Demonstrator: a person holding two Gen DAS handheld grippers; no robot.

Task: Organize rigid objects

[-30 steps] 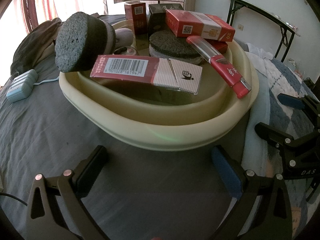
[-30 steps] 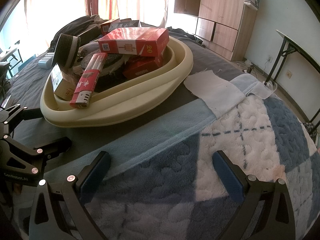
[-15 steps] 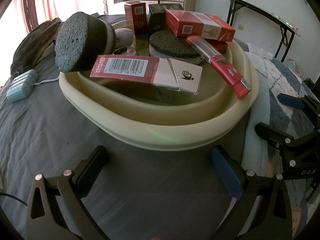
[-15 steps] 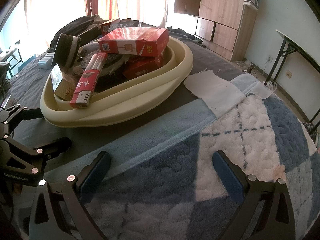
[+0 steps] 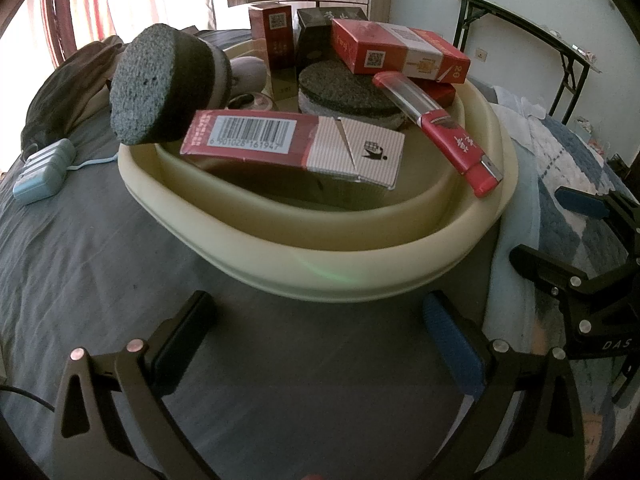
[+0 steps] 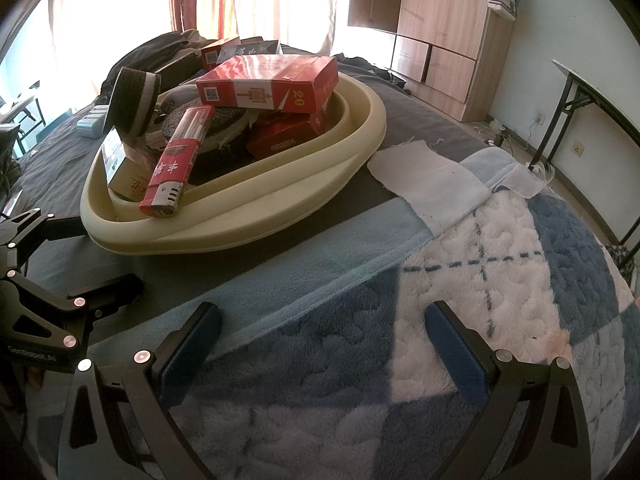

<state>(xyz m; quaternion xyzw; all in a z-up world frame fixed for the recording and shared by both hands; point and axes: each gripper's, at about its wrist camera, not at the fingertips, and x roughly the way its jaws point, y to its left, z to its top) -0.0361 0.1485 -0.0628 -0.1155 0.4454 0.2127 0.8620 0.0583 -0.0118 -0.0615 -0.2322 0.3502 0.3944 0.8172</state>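
Starting with the topmost pieces looks wisest: the long red lighter [image 5: 440,136] lies across the cream basin [image 5: 360,276] rim and would likely slide if the boxes beneath shift, so lift it straight up first. The left gripper [image 5: 320,332] hangs before the basin over the grey sheet, jaws wide apart, empty. The right gripper [image 6: 320,340] sits above the blue blanket [image 6: 500,280], equally spread, touching nothing.
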